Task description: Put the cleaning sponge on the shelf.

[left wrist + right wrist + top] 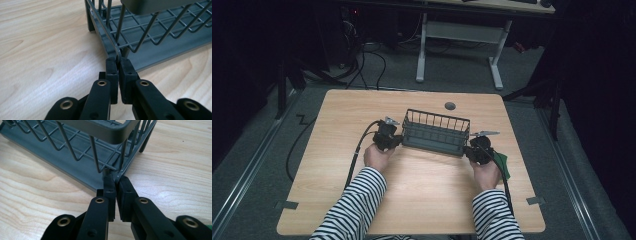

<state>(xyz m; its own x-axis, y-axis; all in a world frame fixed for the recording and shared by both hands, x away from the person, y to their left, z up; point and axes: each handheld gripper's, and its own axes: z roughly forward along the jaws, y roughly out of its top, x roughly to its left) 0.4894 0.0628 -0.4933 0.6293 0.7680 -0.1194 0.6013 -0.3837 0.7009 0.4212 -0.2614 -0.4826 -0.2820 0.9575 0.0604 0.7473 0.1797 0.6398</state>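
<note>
The left gripper sits at the left end of the rack, its jaws clamped on a thin wire at the rack's low edge, as the left gripper view shows. The rack (dark grey wire, on a tray base) stands on the worktop a little far of the middle, between the two hands. At its right end the right gripper is likewise pinched on a low corner wire. A green cloth lies just right of the right hand.
</note>
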